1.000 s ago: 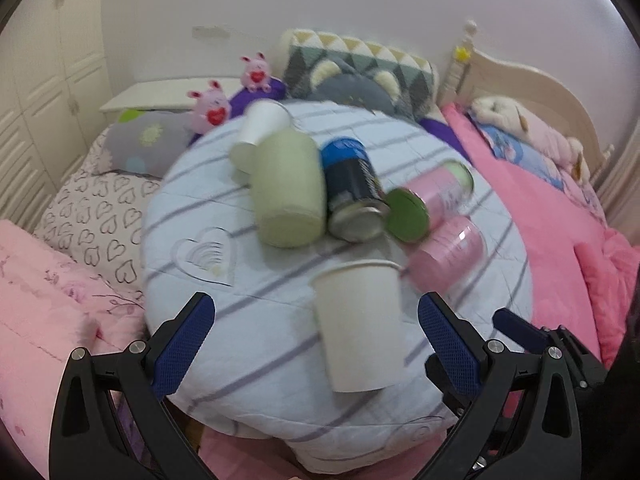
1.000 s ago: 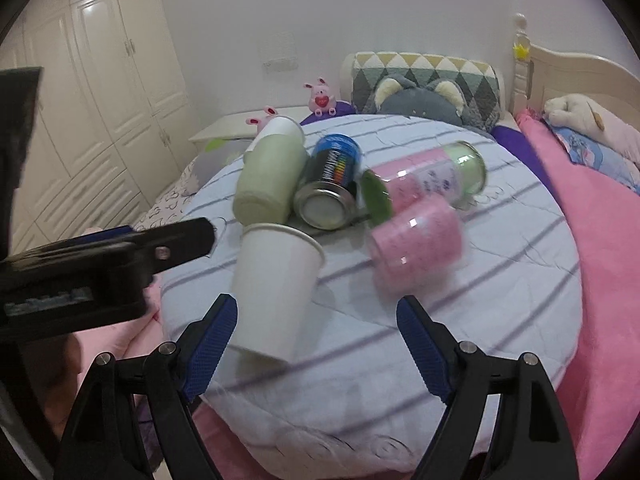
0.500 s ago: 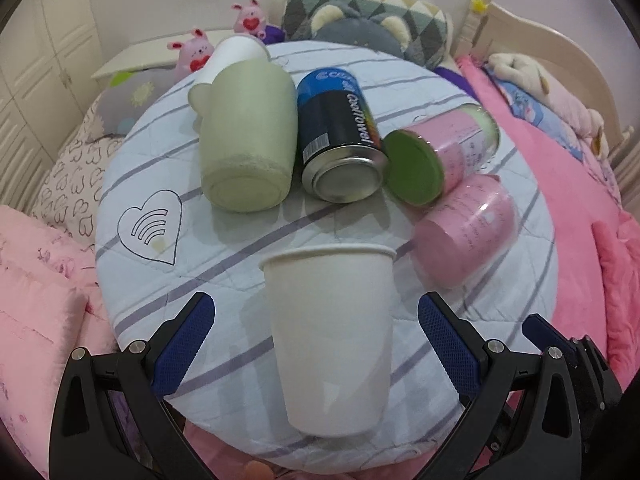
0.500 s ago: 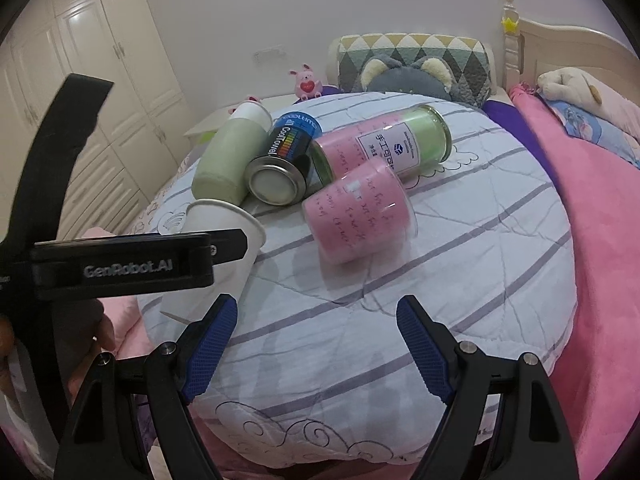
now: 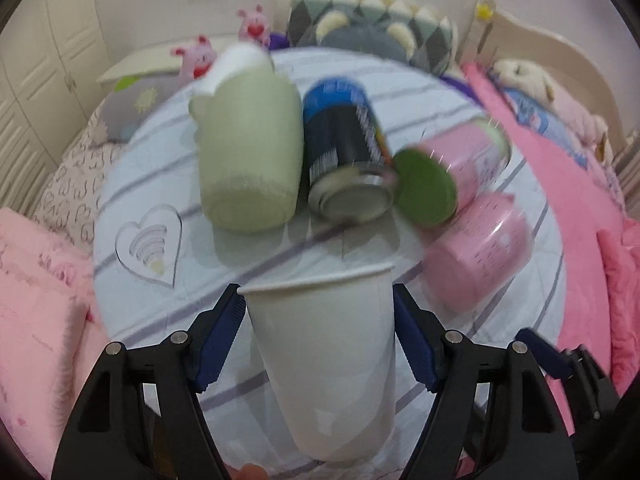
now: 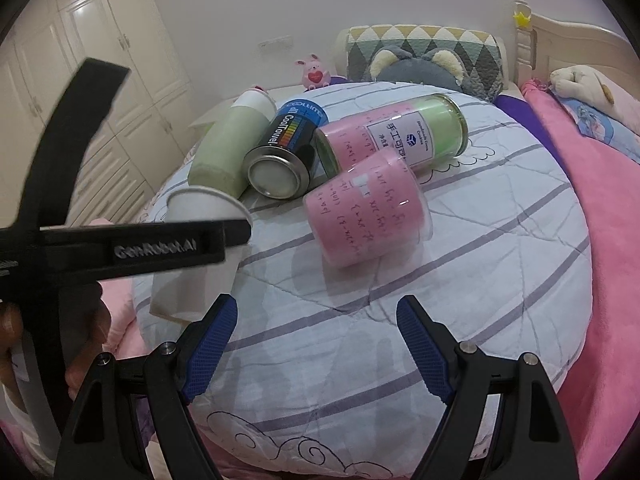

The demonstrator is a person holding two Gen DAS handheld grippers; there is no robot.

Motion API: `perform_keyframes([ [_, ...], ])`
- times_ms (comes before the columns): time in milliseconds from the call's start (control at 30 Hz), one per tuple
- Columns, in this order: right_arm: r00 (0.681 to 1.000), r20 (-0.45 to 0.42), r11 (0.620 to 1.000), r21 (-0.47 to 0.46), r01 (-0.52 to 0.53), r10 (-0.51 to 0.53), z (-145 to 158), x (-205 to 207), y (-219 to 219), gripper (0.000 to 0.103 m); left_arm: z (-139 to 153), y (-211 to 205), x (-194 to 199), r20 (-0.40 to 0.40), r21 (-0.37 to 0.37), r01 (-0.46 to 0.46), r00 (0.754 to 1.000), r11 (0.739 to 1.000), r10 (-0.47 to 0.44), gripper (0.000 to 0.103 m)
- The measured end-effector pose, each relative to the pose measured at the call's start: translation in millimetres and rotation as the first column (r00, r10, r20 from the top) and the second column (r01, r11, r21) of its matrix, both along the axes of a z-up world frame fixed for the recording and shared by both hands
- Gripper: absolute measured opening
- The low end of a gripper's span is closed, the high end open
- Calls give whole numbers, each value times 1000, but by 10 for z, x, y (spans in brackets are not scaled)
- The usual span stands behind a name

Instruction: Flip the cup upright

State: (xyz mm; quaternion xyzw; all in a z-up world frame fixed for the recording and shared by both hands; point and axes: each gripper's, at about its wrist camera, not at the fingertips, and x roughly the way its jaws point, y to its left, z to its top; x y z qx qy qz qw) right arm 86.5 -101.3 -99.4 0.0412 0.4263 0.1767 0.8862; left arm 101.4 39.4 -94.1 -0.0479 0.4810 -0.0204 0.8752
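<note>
A white paper cup lies on its side on the round quilted cushion, rim pointing away from me. My left gripper has closed onto the cup's sides, both blue pads touching it. In the right wrist view the cup shows at the left, partly hidden behind the black left gripper body. My right gripper is open and empty, held over the near part of the cushion.
A green cup, a blue can, a pink-and-green jar and a pink cup lie on their sides behind the paper cup. Pink bedding and pillows surround the cushion. Wardrobes stand to the left.
My left gripper moved forward around the white cup and its jaws closed from wide open onto the cup's sides. The right gripper stayed open and shifted little.
</note>
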Motion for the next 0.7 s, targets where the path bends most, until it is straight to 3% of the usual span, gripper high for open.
perform_keyframes([
  [233,1000,3,1000,-2,-7,7,-27,4,58,83,218,-6,-106,194,56,-6,981,998,-5,74],
  [700,1000,3,1000,-20,-10,10,-19,6,144,83,242,-34,-170,210,53,33,977,998,-43,74],
])
